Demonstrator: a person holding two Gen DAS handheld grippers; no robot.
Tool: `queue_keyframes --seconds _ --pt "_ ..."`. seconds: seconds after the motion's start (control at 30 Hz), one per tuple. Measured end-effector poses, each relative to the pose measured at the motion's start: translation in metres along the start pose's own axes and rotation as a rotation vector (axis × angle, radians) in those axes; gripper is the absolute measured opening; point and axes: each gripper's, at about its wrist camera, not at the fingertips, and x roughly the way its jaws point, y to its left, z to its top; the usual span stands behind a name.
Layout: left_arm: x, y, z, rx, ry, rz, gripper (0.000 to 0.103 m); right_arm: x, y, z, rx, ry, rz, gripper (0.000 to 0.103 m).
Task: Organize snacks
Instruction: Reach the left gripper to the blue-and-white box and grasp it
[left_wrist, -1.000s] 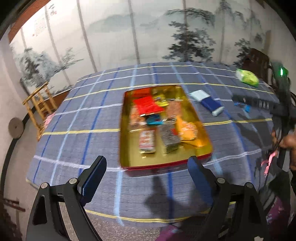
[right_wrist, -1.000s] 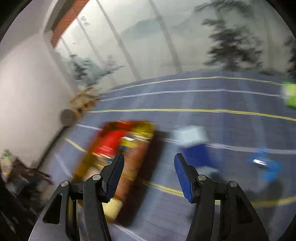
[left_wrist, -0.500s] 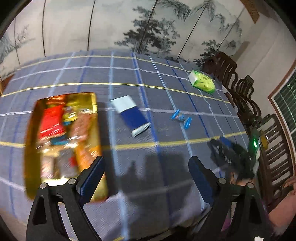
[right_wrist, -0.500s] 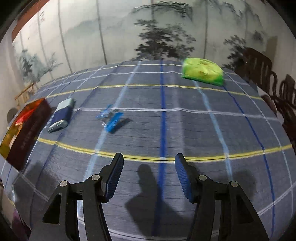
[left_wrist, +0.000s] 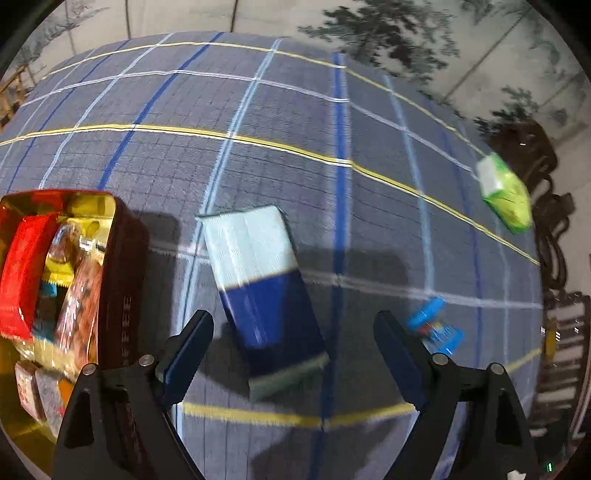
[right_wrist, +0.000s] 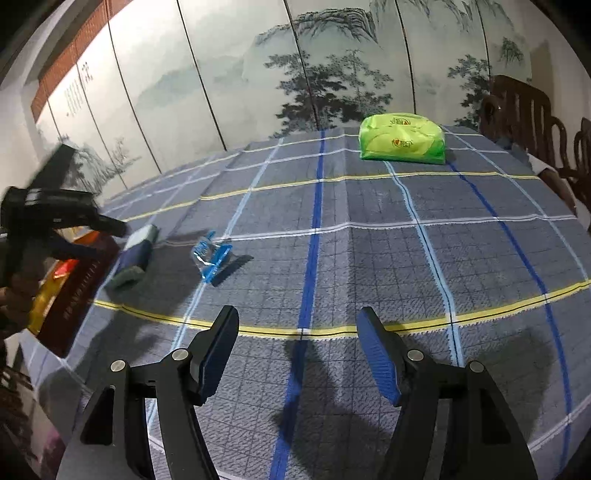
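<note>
Directly above blue-and-white packet (left_wrist: 264, 291), left gripper (left_wrist: 293, 354).

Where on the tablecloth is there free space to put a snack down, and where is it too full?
Free: the wide stretch between the green pack and the right gripper, right of the small blue wrapper. Crowded: the tin is packed, and the blue-and-white packet lies beside it, under the left gripper.
</note>
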Motion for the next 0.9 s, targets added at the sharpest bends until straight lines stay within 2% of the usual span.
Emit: queue_keyframes --seconds 0.13,0.17,0.27,0.43,0.5,0.57,0.73,0.83,0.9 --pt "0.021 0.004 0.006 -0.045 0.034 0.034 0.085 -0.002 0.003 -0.003 -0.01 -0.011 0.027 0.07" --pt "0.023 0.002 0.006 -0.042 0.021 0.056 0.085 -0.003 0.002 -0.003 -0.007 -0.016 0.035 0.07" --pt "0.024 -0.006 0.008 -0.017 0.006 0.085 0.083 -0.005 0.0 -0.003 0.005 -0.026 0.051 0.072" --pt "0.03 -0.022 0.006 0.04 -0.021 0.188 0.082 -0.006 -0.002 -0.002 0.013 -0.033 0.072 0.074" --pt "0.03 -0.026 0.001 0.068 -0.052 0.205 0.077 -0.007 -0.004 -0.002 0.021 -0.036 0.082 0.074" --pt "0.024 -0.03 -0.005 0.09 -0.095 0.195 0.045 -0.008 -0.005 -0.002 0.031 -0.041 0.087 0.075" --pt "0.013 -0.046 -0.028 0.178 -0.094 0.117 0.045 -0.007 -0.008 -0.001 0.05 -0.033 0.09 0.077" --pt "-0.013 -0.051 -0.057 0.203 -0.116 -0.004 0.045 -0.007 -0.009 -0.001 0.053 -0.032 0.084 0.078" --pt "-0.029 -0.051 -0.073 0.21 -0.125 -0.053 0.045 -0.005 -0.008 0.0 0.05 -0.019 0.079 0.078"
